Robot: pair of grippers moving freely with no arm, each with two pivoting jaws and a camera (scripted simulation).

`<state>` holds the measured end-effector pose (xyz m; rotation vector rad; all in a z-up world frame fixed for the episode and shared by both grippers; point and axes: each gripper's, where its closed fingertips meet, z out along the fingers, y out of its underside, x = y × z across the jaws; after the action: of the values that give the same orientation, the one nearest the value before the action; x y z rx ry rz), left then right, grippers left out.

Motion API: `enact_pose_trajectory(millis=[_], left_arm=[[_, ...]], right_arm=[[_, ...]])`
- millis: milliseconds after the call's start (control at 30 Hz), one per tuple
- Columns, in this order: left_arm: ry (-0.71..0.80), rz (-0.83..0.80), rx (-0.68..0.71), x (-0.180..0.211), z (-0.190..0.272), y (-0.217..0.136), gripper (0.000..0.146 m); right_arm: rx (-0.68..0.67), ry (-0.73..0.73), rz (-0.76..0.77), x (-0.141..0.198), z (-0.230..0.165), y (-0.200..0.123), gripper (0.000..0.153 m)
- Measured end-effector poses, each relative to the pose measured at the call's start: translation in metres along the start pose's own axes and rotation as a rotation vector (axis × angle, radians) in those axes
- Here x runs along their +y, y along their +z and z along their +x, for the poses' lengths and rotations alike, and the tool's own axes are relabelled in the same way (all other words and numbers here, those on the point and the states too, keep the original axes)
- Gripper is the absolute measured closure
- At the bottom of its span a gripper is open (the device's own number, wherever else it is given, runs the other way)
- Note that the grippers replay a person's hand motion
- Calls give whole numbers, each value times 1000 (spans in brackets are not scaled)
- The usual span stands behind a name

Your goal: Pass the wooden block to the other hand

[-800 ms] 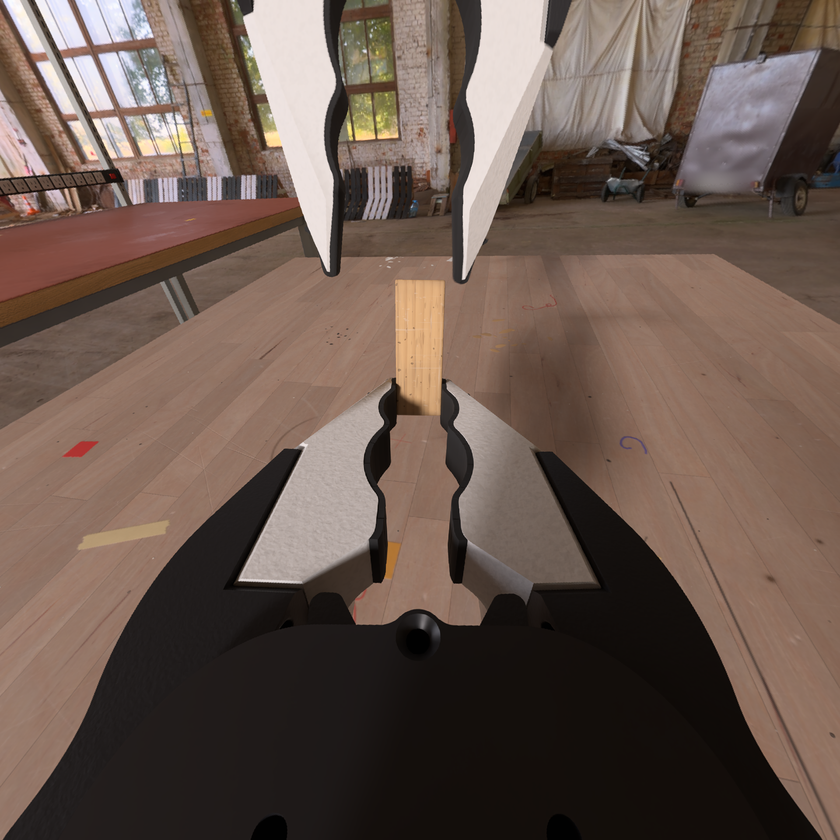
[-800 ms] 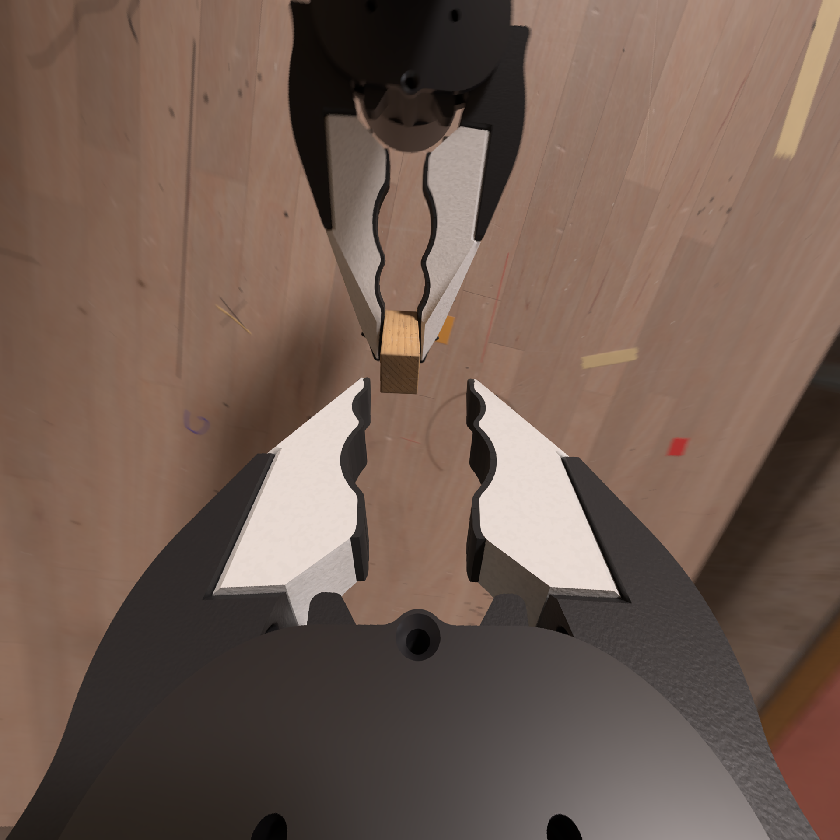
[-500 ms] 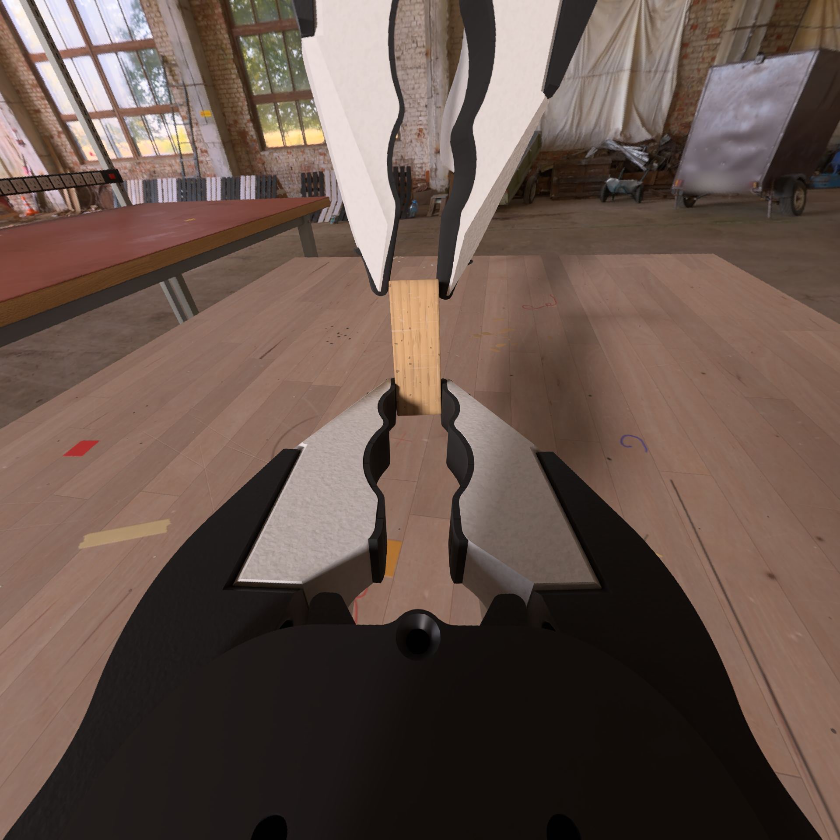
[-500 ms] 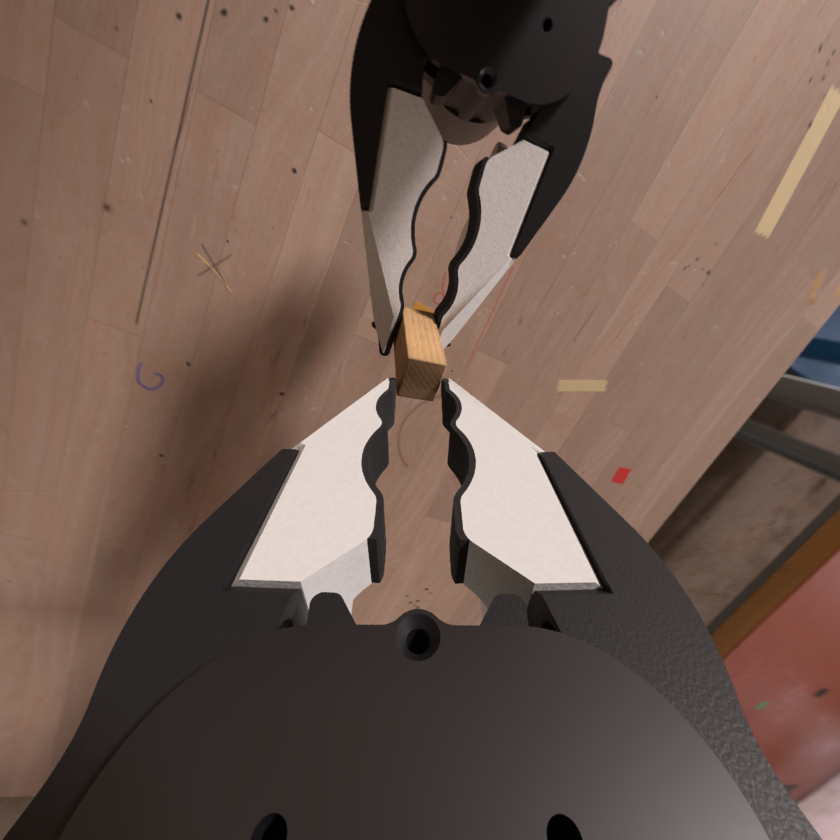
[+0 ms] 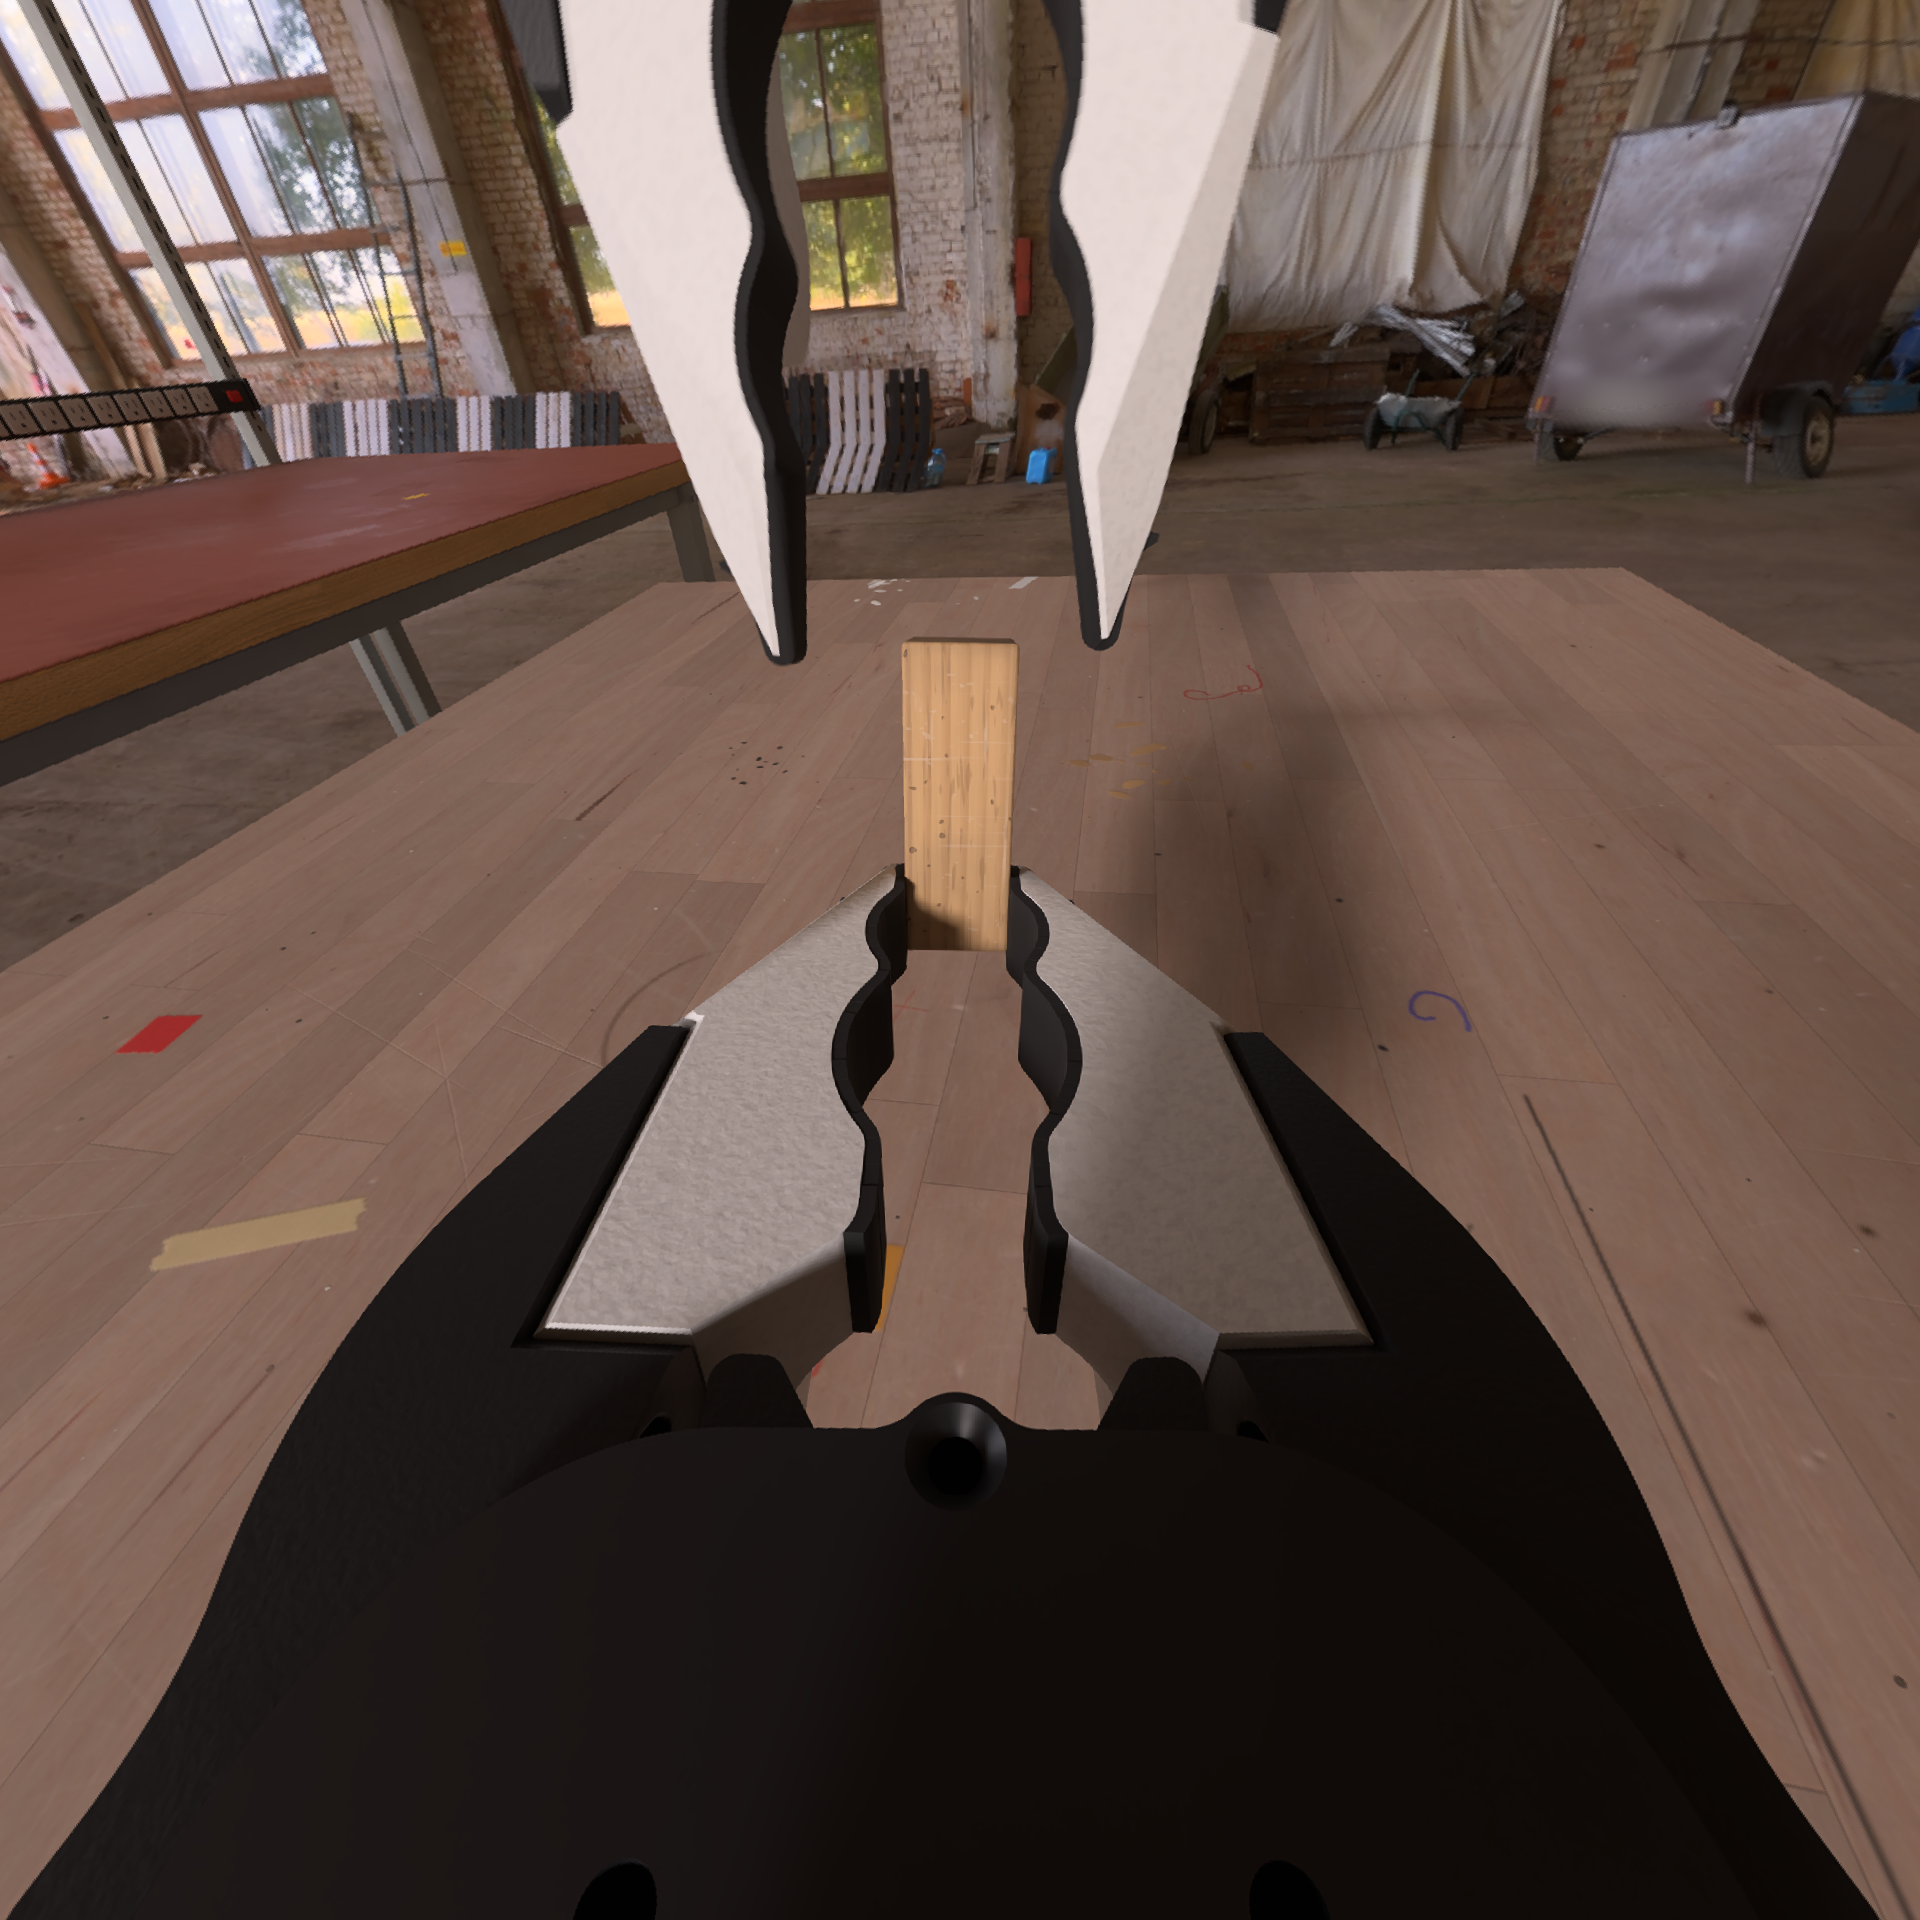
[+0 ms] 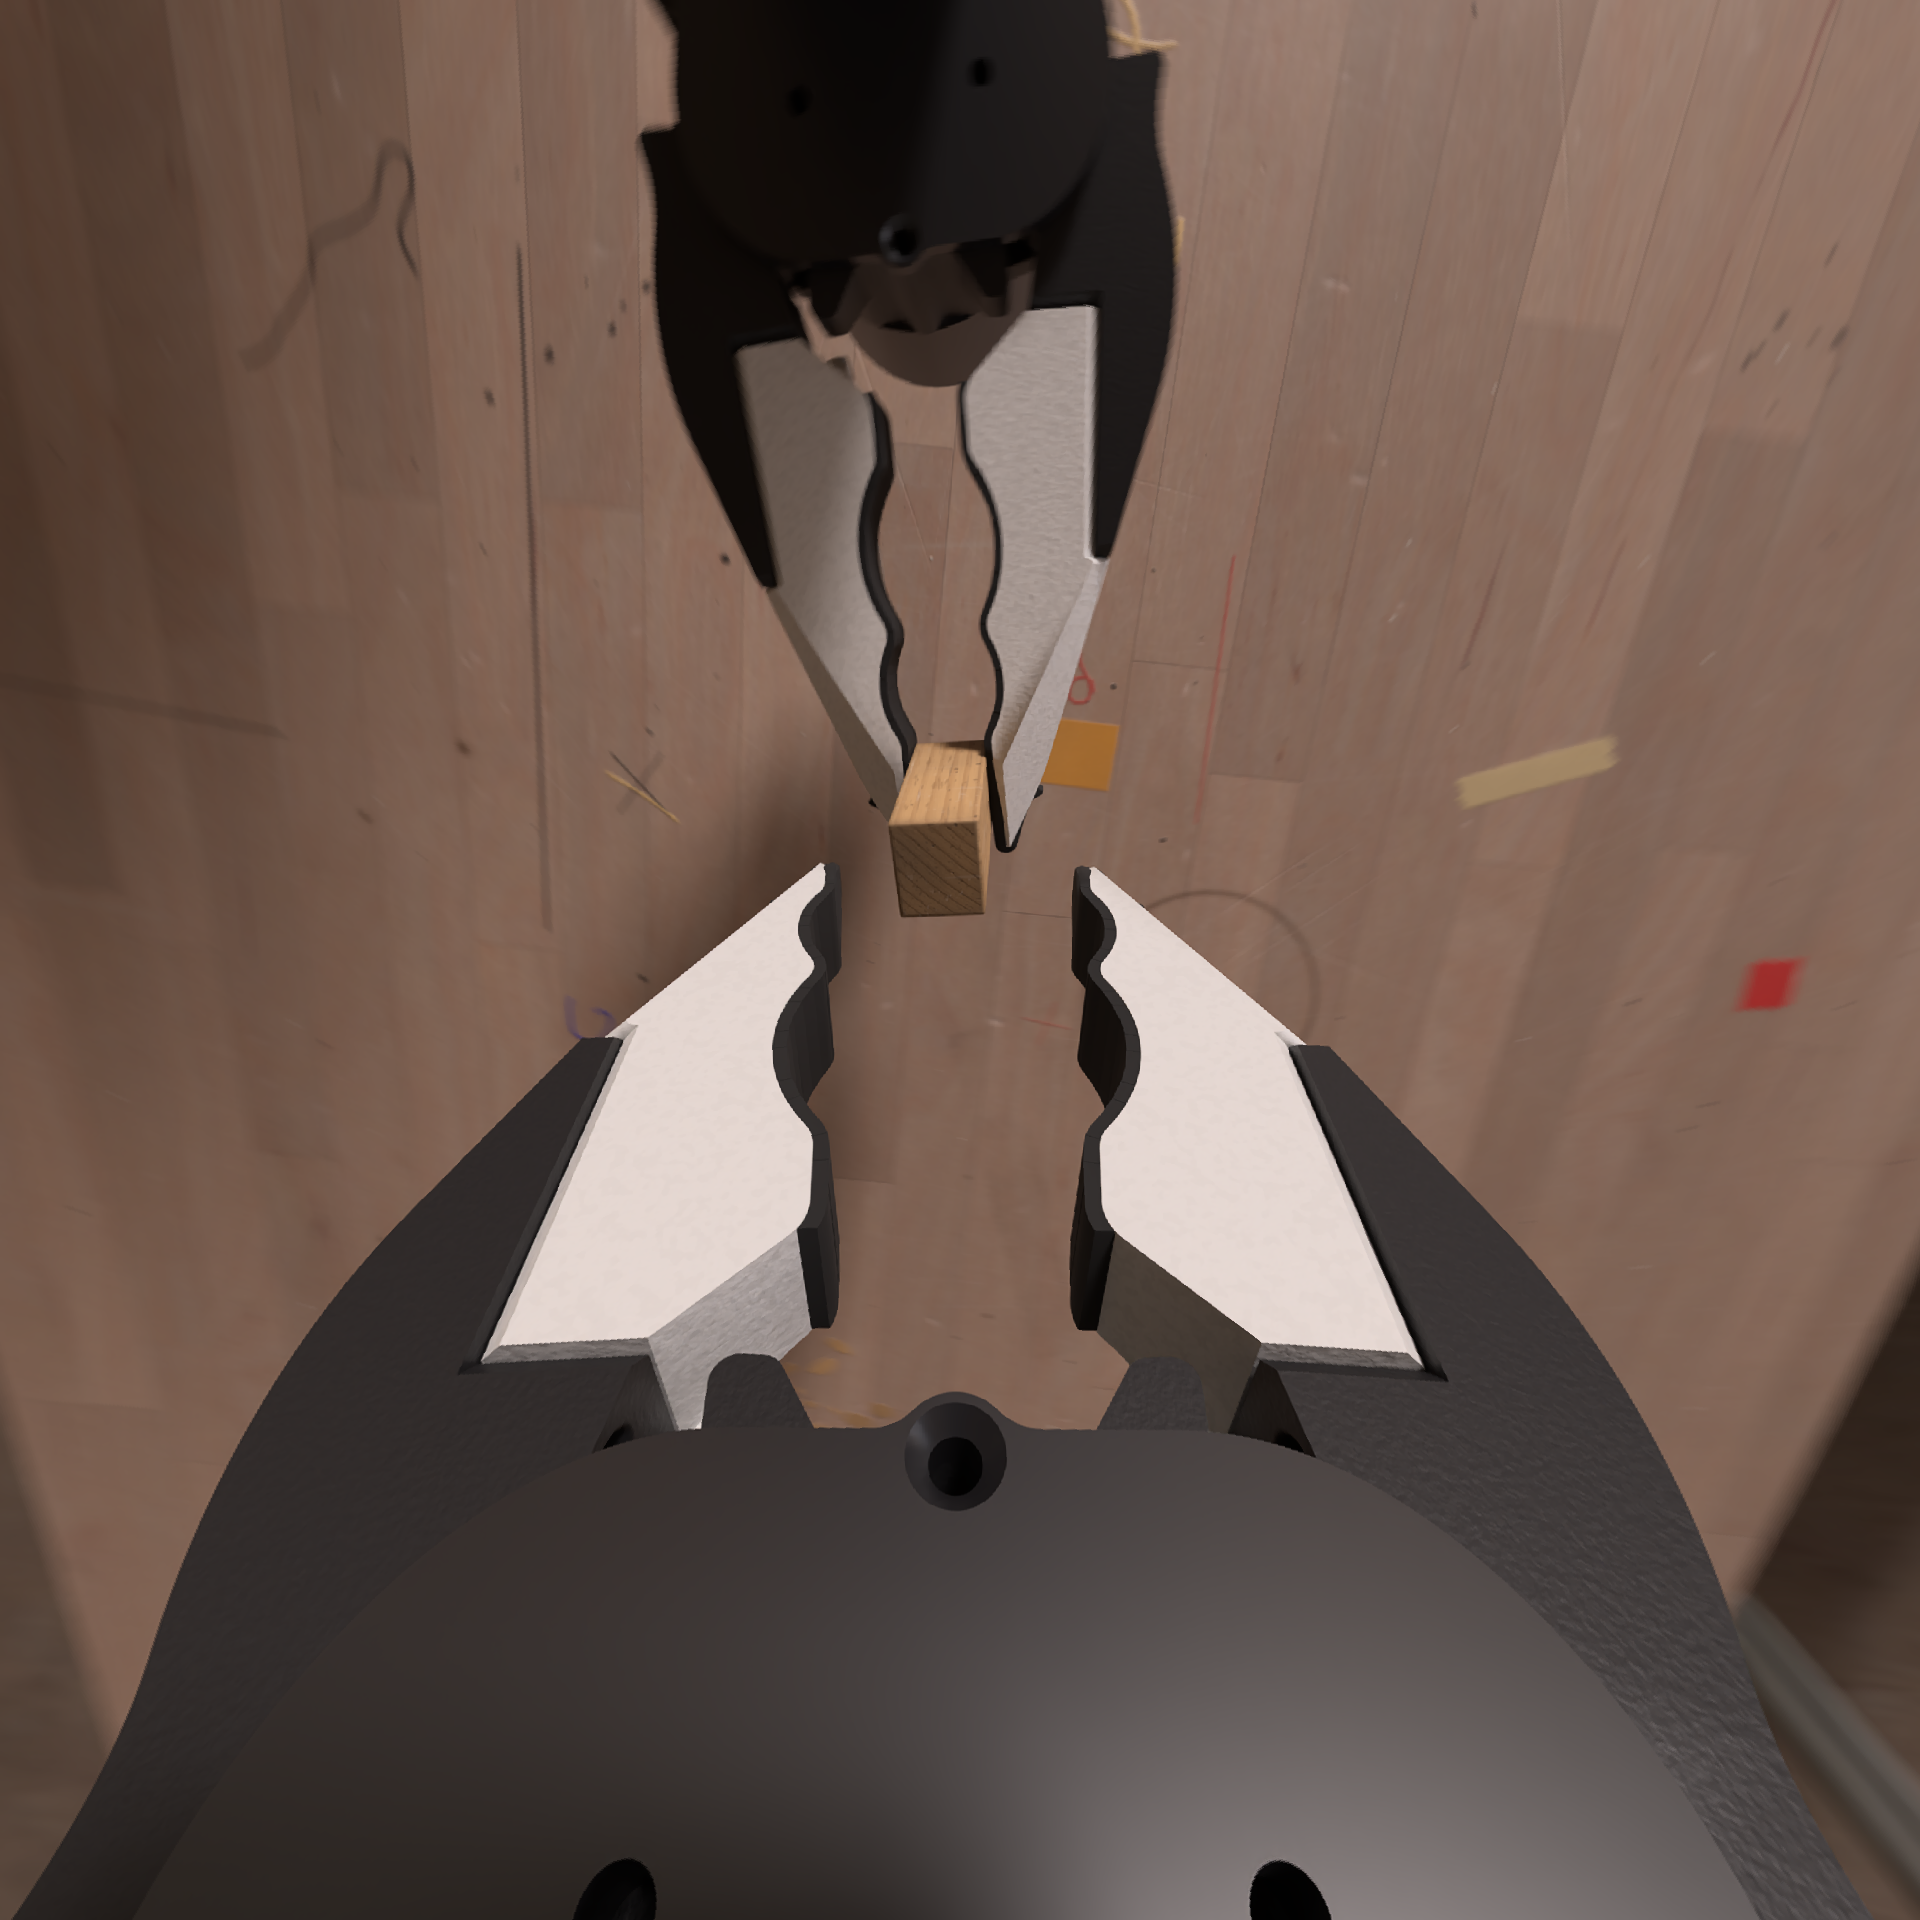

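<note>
The wooden block (image 5: 956, 790) is a light, narrow bar that points away from me above the wooden tabletop (image 5: 1455, 935). My left gripper (image 5: 956, 894) is shut on its near end. My right gripper (image 5: 940, 644) reaches in from above, and its open fingertips stand on either side of the block's far end without touching it. In the right wrist view the block (image 6: 938, 842) shows end-on just beyond my open right gripper (image 6: 954, 883), and a little left of its middle. The left gripper (image 6: 948, 821) holds the block from the far side.
A red-topped table (image 5: 260, 561) stands to the left, beyond the wooden top's edge. A red tape patch (image 5: 158, 1034) and a yellow tape strip (image 5: 260, 1233) lie on the wooden top. An orange patch (image 6: 1081, 753) lies under the block. A grey trailer (image 5: 1745, 270) stands far back on the right.
Half a second ago my right gripper's fingers were narrowed and tilted at the block's far end. Now they are spread wide and square to it. The left gripper holds the block as before.
</note>
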<state>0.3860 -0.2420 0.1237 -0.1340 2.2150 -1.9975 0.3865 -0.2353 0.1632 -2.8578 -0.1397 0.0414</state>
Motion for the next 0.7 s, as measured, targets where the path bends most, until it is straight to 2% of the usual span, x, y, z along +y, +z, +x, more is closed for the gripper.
enact_pose_trajectory(millis=[67,167,233,333,433,567,633,700], left_arm=[[-1,1,-1,0,-1,0,129],[0,-1,2,0,0,0,129],[2,-4,3,1,1,0,129],[5,-5,2,1,-1,0,128],[4,-8,-4,2,-2,-1,128],[1,-11,-9,4,-3,-2,128],[2,-14,-9,4,-2,-2,128],[2,-9,-7,3,-2,-1,128]], right_arm=[[51,-139,-26,0,-1,-1,110],[92,-299,-67,0,-3,1,122],[110,-351,-91,1,-2,2,130],[117,-356,-93,0,-1,2,132],[81,-186,-81,1,1,3,134],[-48,247,-2,-1,1,5,132],[-95,313,34,-1,0,6,131],[-94,295,41,0,1,6,125]])
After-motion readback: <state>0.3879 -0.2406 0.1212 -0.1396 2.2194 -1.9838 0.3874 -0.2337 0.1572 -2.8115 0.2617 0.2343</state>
